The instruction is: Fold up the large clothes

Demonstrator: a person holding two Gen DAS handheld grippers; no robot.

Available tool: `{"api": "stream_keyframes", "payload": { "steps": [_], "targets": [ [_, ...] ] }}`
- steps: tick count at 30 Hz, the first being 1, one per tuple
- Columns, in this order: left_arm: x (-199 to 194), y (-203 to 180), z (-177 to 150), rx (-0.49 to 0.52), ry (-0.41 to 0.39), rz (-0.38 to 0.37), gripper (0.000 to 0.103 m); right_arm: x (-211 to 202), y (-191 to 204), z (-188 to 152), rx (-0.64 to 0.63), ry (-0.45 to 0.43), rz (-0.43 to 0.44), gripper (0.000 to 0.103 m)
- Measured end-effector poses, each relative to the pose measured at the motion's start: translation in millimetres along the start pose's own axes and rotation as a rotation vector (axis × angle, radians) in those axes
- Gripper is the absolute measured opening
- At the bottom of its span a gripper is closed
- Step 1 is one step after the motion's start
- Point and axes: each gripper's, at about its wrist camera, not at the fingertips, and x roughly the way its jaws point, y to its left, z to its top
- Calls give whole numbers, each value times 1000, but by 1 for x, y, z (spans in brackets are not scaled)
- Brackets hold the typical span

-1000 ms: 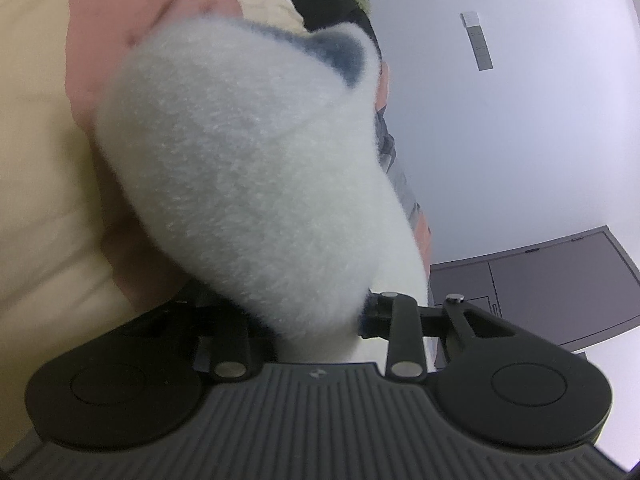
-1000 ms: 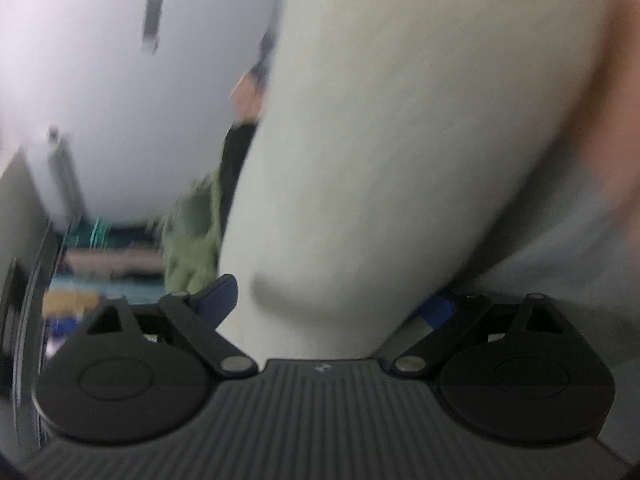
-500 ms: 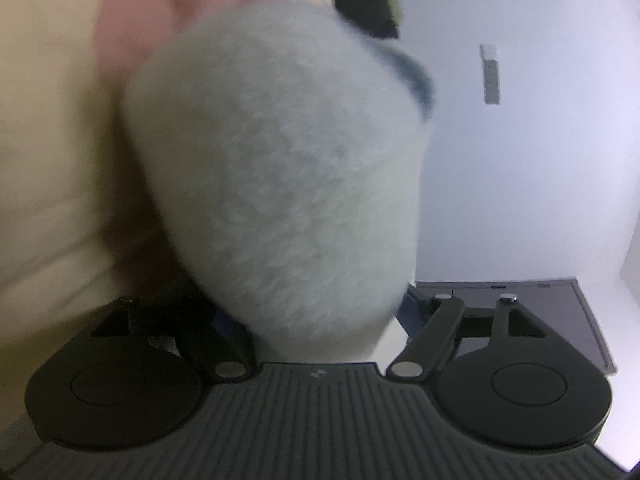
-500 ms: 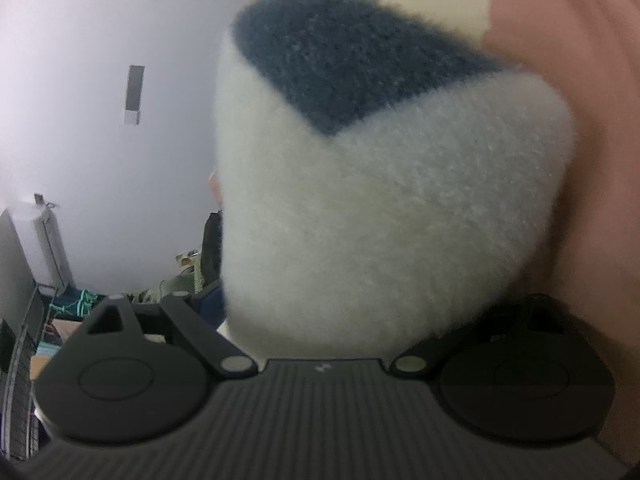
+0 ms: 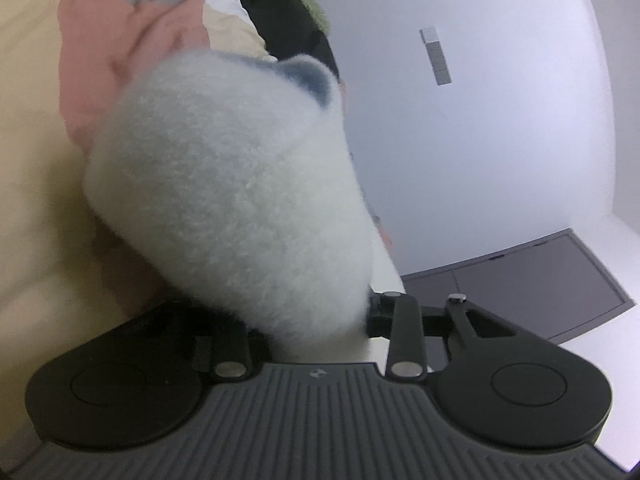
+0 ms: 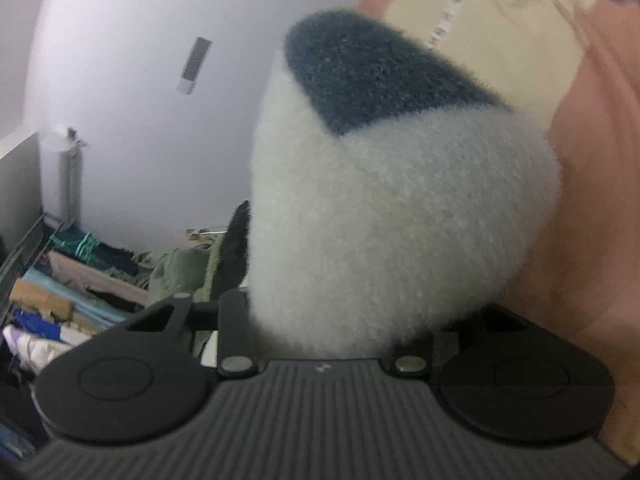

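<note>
Left gripper (image 5: 316, 320) and right gripper (image 6: 320, 320), jaws closing, each clamp a bunched fold of white fleece garment (image 5: 240, 200) with a dark patch (image 6: 376, 72).

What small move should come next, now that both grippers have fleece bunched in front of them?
Probably finish both grips before lifting. The white fleece garment fills the closing left gripper, and its dark-patched end fills the closing right gripper. The pads are hidden, so the hold is unconfirmed.

No lettering can be read. A narrow printed label (image 6: 448, 20) lies on the cream cloth (image 6: 512, 40) beside the fleece garment (image 6: 400, 208), perhaps with characters, too blurred to read.
</note>
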Motion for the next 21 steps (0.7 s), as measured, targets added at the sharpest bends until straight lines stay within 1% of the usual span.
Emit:
{"api": "stream_keyframes", "payload": {
  "steps": [1,3,7,10,13,17,21],
  "targets": [
    [-4,-3,-3,1,4,-12,39,-4,3,2,-18,-3,9,47],
    [-9,-14,-8,27,15,-28,39,-25,8,3,-53,-12,31,47],
    [-22,-39,-18,75,19,-76,39,-51,25,19,-103,-30,82,47],
    [-29,-68,-25,127,19,-124,39,-74,33,35,-124,-41,129,47],
    [-28,-101,-32,176,22,-165,39,-90,43,57,-133,-57,172,47],
    [-9,-147,-41,205,27,-207,40,-109,58,92,-141,-93,209,47],
    [25,-186,-52,230,44,-235,40,-124,64,128,-150,-145,225,47]
  ]
}}
